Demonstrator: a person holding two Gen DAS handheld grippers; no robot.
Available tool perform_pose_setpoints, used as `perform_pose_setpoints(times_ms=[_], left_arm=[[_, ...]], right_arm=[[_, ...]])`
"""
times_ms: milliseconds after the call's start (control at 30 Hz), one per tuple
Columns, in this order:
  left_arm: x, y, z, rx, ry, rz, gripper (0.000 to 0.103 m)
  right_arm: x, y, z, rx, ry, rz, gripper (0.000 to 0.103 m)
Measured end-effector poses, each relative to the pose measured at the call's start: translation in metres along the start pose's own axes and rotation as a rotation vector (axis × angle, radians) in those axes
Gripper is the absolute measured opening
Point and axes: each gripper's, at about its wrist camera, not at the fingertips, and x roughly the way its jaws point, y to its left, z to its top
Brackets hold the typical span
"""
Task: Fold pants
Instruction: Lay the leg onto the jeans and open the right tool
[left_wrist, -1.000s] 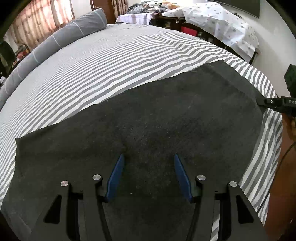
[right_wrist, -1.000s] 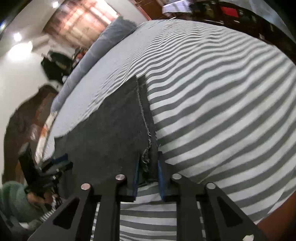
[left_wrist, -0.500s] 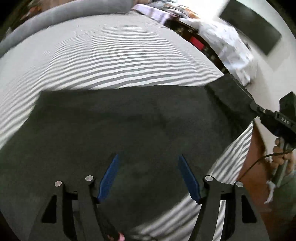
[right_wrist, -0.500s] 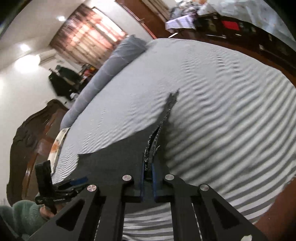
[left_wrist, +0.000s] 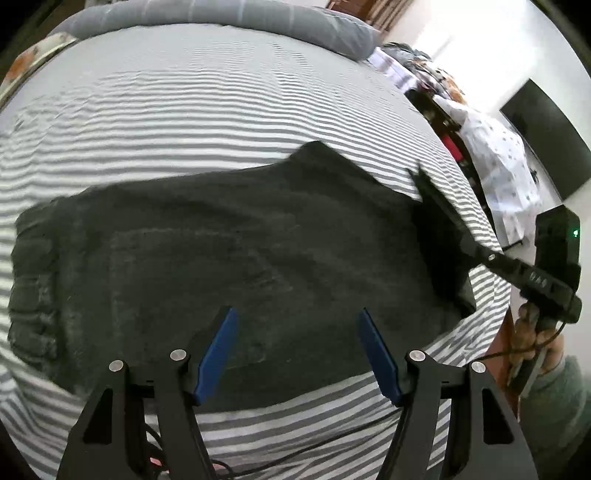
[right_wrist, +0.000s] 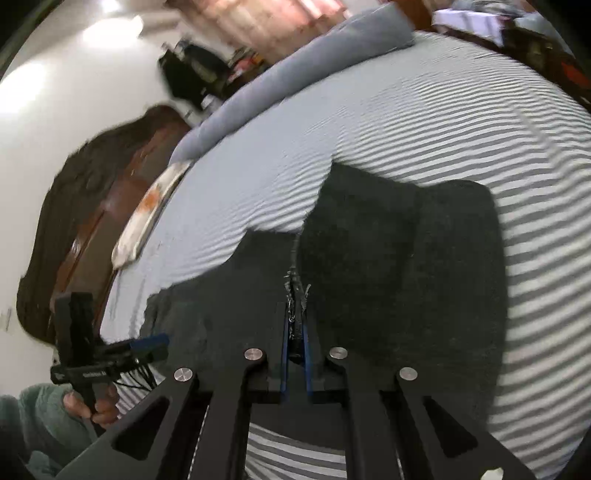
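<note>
The dark pants (left_wrist: 240, 258) lie on the striped bed (left_wrist: 221, 122), their long axis running crosswise ahead of the left gripper (left_wrist: 295, 354), whose jaws have just been opening and now stand wide with nothing between them. The right gripper (right_wrist: 294, 354) has its jaws pinched narrow on the frayed hem, lifting that end so it folds over. The waistband end is blurred, and the pants' near edge is hidden behind the right gripper.
</note>
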Motion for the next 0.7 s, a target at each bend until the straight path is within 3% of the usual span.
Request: perform_pose_setpoints(times_ms=[333,433,567,700], left_arm=[[0.006,0.01,-0.005,-0.002,0.003,-0.066,0.068],[0.012,0.002,-0.001,0.008,0.016,-0.105,0.068],[0.022,-0.008,0.0,0.009,0.036,-0.152,0.068],[0.031,-0.016,0.003,-0.011,0.055,-0.191,0.069]], right_arm=[[0.083,0.053,-0.03,-0.097,0.179,-0.044,0.008],[0.096,0.059,-0.036,-0.103,0.196,-0.067,0.015],[0.081,0.066,-0.046,-0.115,0.152,-0.107,0.052],[0.049,0.065,-0.069,-0.105,0.12,-0.101,0.052]])
